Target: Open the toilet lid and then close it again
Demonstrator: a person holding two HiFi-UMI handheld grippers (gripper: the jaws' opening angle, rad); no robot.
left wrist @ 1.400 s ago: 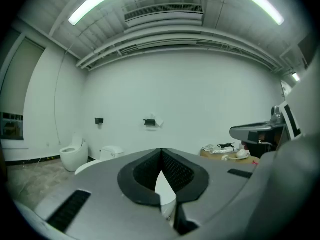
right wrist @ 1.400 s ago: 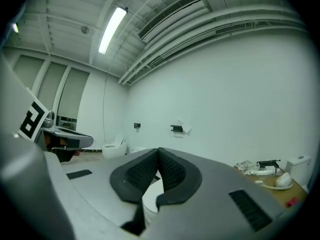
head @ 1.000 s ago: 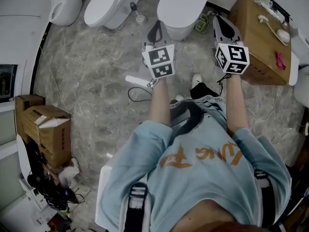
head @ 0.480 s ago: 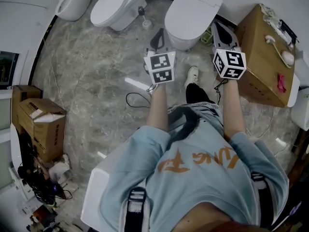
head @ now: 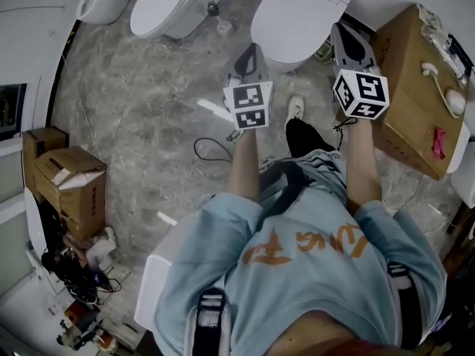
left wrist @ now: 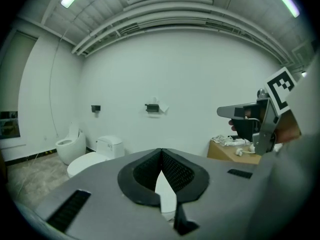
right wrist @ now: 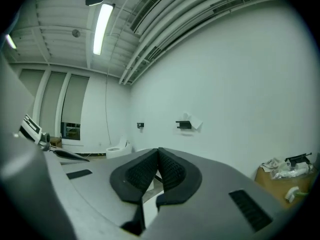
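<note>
One toilet lid (head: 300, 13): white, down flat, straight ahead, just beyond both tools. Left gripper (head: 251, 53) and right gripper (head: 347, 38): jaws pressed together, nothing between them. Likely hazards: shut tips skid off the smooth lid edge; right gripper knocks the brown box (head: 412, 87) just beside it; floor cable (head: 210, 151) catches a foot.

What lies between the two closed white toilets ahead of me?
Head view: a small white round holder with a dark top, likely a toilet brush, on the grey marbled floor.
</note>
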